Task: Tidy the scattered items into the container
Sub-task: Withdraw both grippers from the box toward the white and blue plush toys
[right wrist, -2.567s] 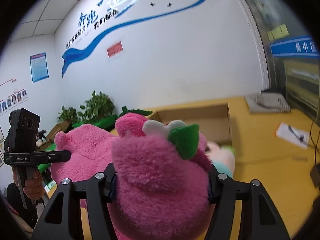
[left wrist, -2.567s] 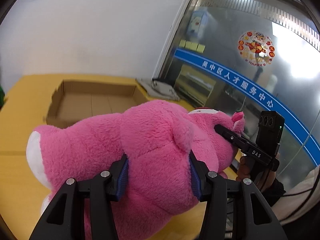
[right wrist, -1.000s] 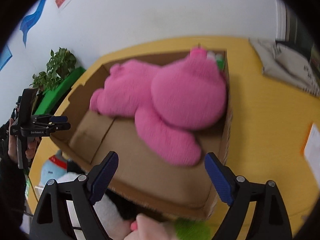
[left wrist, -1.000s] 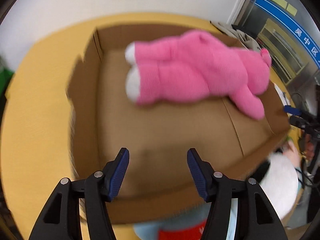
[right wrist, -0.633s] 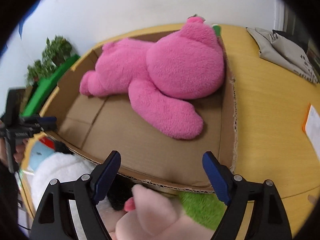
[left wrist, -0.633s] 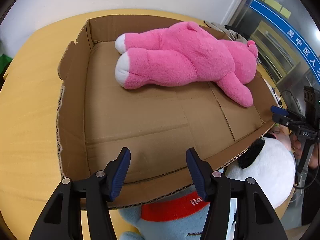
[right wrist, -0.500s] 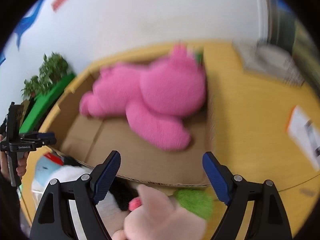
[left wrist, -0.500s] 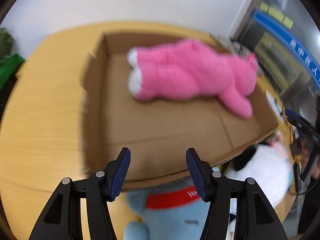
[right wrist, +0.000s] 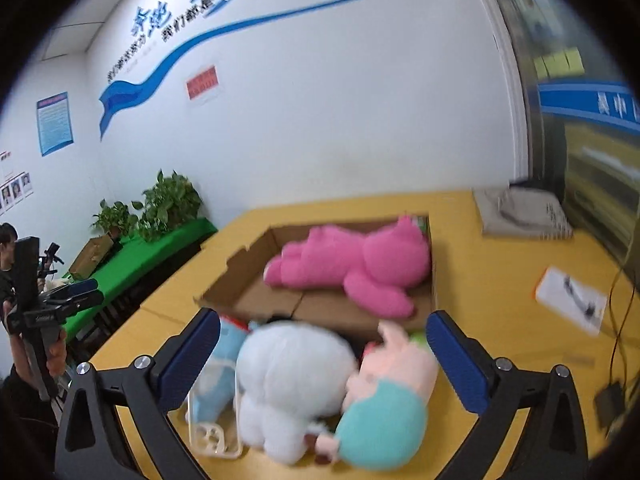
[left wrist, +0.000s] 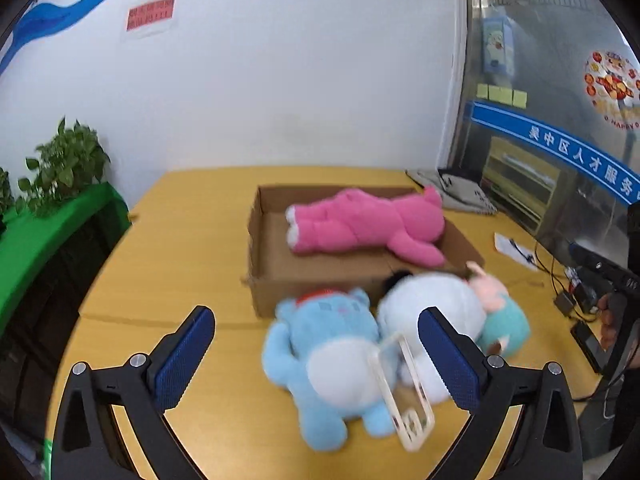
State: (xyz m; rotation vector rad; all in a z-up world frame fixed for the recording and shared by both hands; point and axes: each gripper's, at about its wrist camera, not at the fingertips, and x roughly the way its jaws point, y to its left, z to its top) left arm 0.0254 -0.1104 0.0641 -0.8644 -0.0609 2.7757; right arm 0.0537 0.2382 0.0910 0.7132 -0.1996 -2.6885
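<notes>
A pink plush bear [left wrist: 368, 220] [right wrist: 360, 264] lies in the open cardboard box [left wrist: 260, 240] [right wrist: 240, 276] on the yellow table. In front of the box lie a blue plush [left wrist: 328, 356] [right wrist: 220, 380], a white plush [left wrist: 436, 312] [right wrist: 288, 380], a pink and teal plush [left wrist: 500, 312] [right wrist: 388, 400] and a clear phone case [left wrist: 404, 392] [right wrist: 212, 428]. My left gripper [left wrist: 316, 360] is open and empty, above the blue plush. My right gripper [right wrist: 324, 364] is open and empty, above the white plush.
A grey folded cloth [left wrist: 460, 192] [right wrist: 520, 212] lies at the back right of the table. A paper sheet [right wrist: 568, 300] [left wrist: 516, 250] and cables [left wrist: 560, 280] lie on the right. A green-covered bench with plants [left wrist: 48, 200] [right wrist: 152, 224] stands left.
Both grippers let go of the pink bear, which now lies in the box. Both have pulled back and up, and their jaws stand wider open, over the plush toys in front of the box.
</notes>
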